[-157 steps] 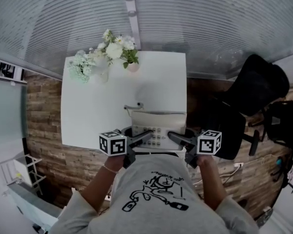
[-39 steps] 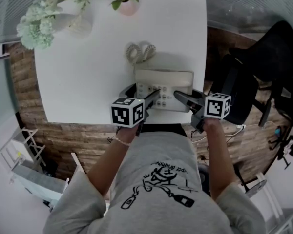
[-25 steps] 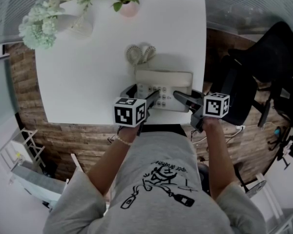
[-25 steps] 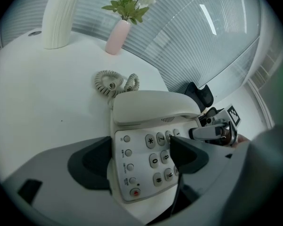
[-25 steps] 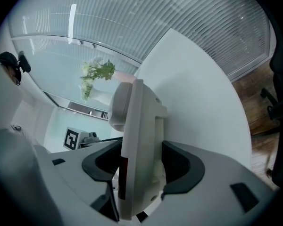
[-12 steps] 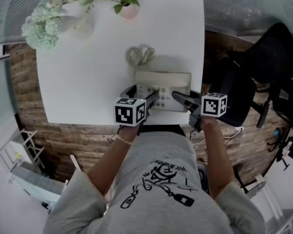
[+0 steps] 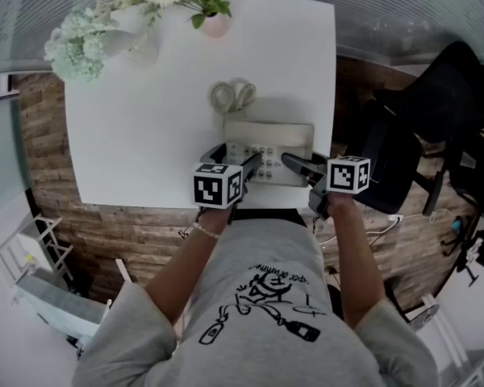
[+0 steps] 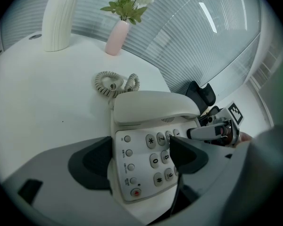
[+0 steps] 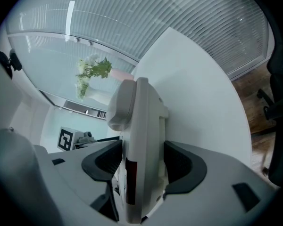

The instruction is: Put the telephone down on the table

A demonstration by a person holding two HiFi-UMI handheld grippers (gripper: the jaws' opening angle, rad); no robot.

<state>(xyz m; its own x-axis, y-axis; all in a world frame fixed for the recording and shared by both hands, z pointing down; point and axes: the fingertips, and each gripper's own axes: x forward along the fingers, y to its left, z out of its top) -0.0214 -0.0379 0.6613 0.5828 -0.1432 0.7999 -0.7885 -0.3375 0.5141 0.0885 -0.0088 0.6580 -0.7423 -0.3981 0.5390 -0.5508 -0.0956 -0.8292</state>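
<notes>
Clamping telephone [image 9: 146, 126], edge-on in right gripper view

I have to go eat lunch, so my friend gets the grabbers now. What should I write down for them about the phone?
Left gripper: shut on the telephone, over its keypad side.
Right gripper: shut on the telephone's other edge.
Where things are: the telephone is at the near edge of the table, with the handset in its cradle. The coiled cord lies on the table behind it.
Done: the telephone is over the table. I cannot tell if its base touches yet.
Left: set it flat, open both grippers, draw them back.
</notes>
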